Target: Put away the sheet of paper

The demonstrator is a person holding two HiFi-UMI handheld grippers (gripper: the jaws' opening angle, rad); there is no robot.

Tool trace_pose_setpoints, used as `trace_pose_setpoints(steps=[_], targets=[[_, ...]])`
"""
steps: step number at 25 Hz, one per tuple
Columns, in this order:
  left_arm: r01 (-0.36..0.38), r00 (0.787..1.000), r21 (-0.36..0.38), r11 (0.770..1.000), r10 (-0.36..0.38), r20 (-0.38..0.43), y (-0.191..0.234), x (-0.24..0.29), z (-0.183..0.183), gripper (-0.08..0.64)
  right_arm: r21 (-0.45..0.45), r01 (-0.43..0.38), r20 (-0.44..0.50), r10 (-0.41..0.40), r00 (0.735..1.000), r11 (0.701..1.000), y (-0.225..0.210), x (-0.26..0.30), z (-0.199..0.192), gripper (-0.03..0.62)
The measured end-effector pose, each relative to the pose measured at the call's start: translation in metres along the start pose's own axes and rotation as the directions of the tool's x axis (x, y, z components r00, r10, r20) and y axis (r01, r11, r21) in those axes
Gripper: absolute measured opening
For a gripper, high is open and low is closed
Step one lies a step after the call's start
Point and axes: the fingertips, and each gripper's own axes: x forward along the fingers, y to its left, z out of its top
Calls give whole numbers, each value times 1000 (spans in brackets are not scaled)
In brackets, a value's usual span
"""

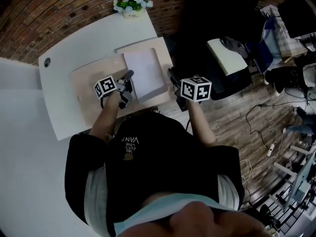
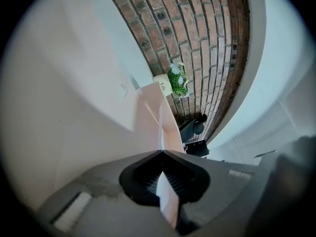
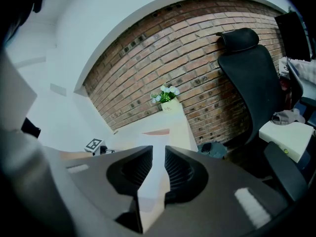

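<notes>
**A:** Two risks, larger first. The left hand-held gripper (image 2: 162, 154) is clamped shut on the left edge of the sheet of paper (image 1: 144, 73). The sheet lies on the tan board (image 1: 160, 46) on the bench (image 1: 79, 48). It is a one-edge pinch, so a fast lift could make the sheet sag, crease or tear at the pads.

**B:** And the right side?

**A:** The right hand-held gripper (image 3: 158, 154) has its jaws closed on a pale edge. Going by the head view, that is the tan board's right side. If board and sheet are pulled unevenly, the sheet may slip from the left grip or slide off the bench.

**B:** Surroundings?

**A:** Largest down:
- An office chair (image 3: 247, 83) stands past the bench's far end, well apart.
- A wider wooden board (image 1: 91, 78) lies under the tan one.
- A flower pot (image 1: 132, 10) sits at the bench's far edge.

Nothing rests on the sheet. I cannot tell where it is meant to go.
</notes>
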Motion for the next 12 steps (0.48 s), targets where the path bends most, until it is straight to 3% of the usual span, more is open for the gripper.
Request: trace_pose_setpoints(steps=[12], targets=[[-12, 1000, 40, 999, 13, -8, -4, 9, -2, 0, -6, -11, -12, 11, 1000, 1000, -2, 3, 2, 75]])
